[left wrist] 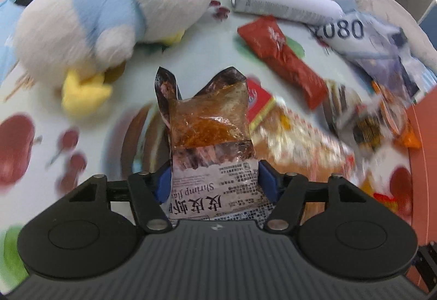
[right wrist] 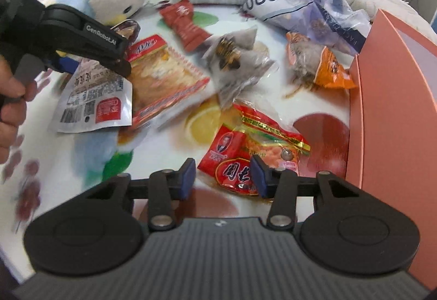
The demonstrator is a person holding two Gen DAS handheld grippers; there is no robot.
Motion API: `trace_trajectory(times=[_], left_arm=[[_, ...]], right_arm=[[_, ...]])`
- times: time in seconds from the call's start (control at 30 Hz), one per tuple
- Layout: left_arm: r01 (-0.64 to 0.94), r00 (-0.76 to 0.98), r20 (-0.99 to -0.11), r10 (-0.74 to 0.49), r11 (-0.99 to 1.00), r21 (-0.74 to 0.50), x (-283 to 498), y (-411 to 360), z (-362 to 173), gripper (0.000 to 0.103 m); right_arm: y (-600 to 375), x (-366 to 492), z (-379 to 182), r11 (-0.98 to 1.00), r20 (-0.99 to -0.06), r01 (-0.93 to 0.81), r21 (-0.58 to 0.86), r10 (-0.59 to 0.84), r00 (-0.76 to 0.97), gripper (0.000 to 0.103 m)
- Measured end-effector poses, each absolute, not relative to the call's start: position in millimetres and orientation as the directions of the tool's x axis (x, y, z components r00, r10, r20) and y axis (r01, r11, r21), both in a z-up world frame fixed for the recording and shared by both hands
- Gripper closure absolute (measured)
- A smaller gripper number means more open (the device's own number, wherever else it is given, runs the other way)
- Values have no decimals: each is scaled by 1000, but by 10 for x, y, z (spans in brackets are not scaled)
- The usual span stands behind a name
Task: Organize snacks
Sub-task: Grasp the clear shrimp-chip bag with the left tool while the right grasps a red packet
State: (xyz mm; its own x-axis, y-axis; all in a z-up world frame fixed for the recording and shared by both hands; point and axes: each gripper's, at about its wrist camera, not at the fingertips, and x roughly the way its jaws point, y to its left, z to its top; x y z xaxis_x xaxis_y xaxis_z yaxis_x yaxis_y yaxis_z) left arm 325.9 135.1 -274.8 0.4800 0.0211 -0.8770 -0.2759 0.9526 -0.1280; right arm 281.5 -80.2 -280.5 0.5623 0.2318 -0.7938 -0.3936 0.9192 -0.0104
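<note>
Fruit-printed tablecloth (right wrist: 169, 152) covers the work surface, strewn with snack packets and a blue-and-white plush bird (left wrist: 109, 13). Left wrist view: left gripper (left wrist: 214, 184) has its blue pads pressed on either side of a shrimp-flavour packet (left wrist: 210, 136), white printed end nearest the camera, clear end with reddish contents pointing away; packet looks raised off the cloth. Right wrist view shows what the left cannot: that same packet from outside (right wrist: 95, 98), hanging under the left gripper (right wrist: 90, 65), with a person's hand (right wrist: 11, 109) on the handle at the left edge. Right gripper (right wrist: 222, 177) stands partly closed over a red-and-yellow packet (right wrist: 254, 152) lying flat on the cloth near a salmon-coloured box (right wrist: 387, 98); right pad overlaps the packet's edge, left pad is clear of it, and no squeeze is visible. Only the right view shows clearly the grey mesh pouch (right wrist: 235, 62) and the orange packet (right wrist: 322, 68), both blurred in the left view. Both views show the long dark-red packet (left wrist: 284, 57), the wide orange-red packet (right wrist: 164, 76) and a white tube (left wrist: 284, 5) at the far edge.
</note>
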Motion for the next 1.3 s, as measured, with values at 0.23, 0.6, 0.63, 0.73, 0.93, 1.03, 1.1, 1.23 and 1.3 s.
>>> trace_trajectory(times=[0.23,0.6,0.63,0.73,0.93,1.03,1.1,1.23,1.3], left_arm=[[-283,452,-892,-13,946,-157,2541,1342,-2612,40],[-253,462,-885,-54,949,-190,1693,1188,-2530,38],[-256,470,-881,-55,946,-196,1658,1198,-2522,36],[-272,482,-874,-57,939,-211,1629,1239,-2480,16],[-385,505,-858,-94,865,-321,1603,1428,-2473,11],[-408,503,-863,-58,864,-296,1595,1430,-2487,11],[-403,516,-855,-55,865,-299,1581,1432,-2495,11],[-393,527,-848,-54,870,-299,1599,1435,-2538,11],[-384,535,-843,-61,871,-307,1625,1430,-2552,12]], right_arm=[[-876,2389,-2765,901,-810,-433,11,262,524,67],[-979,1755,-2719,896,-800,-430,109,336,497,79],[-993,1723,-2697,905,-788,-410,112,332,518,79],[-1008,1707,-2621,931,-750,-354,87,295,592,74],[-927,1920,-2533,956,-679,-282,76,257,687,34],[-863,2102,-2576,969,-678,-243,39,204,706,34],[-824,2226,-2634,977,-683,-211,4,157,714,34],[-808,2391,-2738,984,-677,-176,-41,102,729,12],[-796,2482,-2800,983,-689,-173,-57,87,719,12]])
